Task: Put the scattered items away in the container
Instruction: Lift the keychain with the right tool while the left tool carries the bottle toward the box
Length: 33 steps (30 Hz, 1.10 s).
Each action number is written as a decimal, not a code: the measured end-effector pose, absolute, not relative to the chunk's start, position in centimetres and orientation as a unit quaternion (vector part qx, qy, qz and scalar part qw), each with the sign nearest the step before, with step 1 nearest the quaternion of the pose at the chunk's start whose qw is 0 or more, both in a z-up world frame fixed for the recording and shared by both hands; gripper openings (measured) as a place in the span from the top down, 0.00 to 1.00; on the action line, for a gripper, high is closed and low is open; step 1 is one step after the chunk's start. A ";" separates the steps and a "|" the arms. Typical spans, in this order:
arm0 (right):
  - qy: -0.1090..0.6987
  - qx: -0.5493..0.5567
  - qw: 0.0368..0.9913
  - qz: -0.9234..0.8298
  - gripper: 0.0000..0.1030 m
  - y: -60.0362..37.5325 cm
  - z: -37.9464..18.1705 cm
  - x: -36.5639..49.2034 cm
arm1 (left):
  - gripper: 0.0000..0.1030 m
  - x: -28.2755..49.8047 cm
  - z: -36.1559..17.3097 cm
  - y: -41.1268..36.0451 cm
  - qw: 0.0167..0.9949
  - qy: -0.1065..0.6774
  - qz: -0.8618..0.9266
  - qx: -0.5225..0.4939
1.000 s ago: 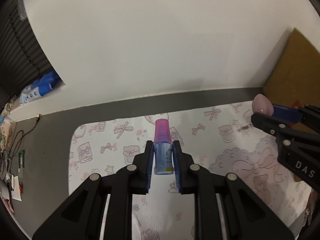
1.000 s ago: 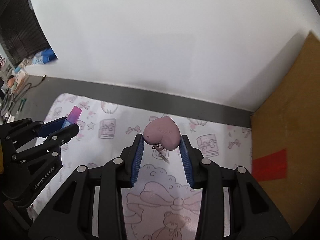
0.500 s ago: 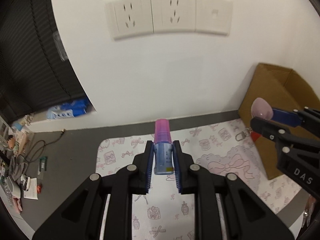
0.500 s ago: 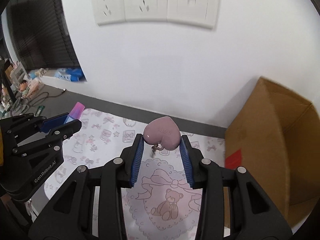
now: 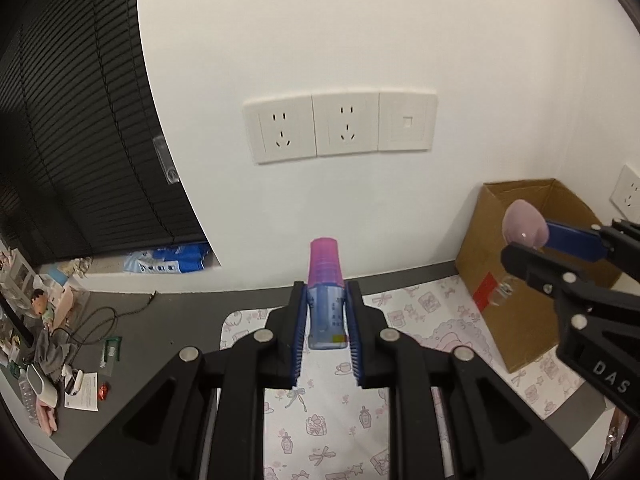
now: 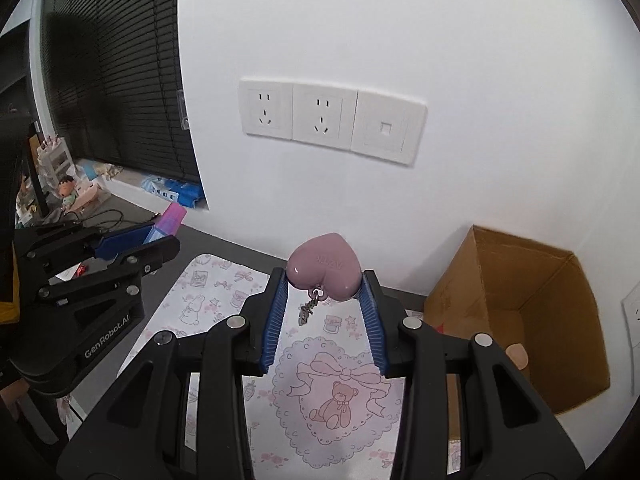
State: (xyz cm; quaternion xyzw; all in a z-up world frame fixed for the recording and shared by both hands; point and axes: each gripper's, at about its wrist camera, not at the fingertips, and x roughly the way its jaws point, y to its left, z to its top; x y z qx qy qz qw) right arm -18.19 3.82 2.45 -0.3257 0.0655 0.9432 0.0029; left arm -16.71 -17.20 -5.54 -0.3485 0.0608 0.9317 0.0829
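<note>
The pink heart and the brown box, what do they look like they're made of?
The pink heart looks like glossy hard plastic or resin: bright highlights on smooth curves. The brown box looks like plain matte corrugated cardboard, with creased open flaps.

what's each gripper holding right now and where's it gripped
Left gripper: blue tube, clamped by its sides below the pink cap. Right gripper: pink heart keychain, pinched at its sides.

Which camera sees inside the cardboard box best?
The right wrist view: it looks down into the open box, showing its inner walls and something pale at the bottom. The left wrist view shows mostly its outside, partly hidden by the right claw.
</note>
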 end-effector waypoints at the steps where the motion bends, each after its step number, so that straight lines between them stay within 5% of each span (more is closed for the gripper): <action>1: 0.065 -0.324 0.004 0.944 0.63 3.8 2.7 -18.0 | 0.82 -16.6 -5.3 -17.3 0.083 0.061 0.933 -0.346; 20: 0.074 -0.308 0.038 0.948 0.63 3.4 3.6 -15.7 | 0.82 -14.5 -4.2 -16.1 0.105 0.066 0.934 -0.334; 33: 0.077 -0.303 0.049 0.949 0.63 11.1 2.2 -11.1 | 0.82 -12.3 -3.4 -5.4 0.106 0.070 0.935 -0.331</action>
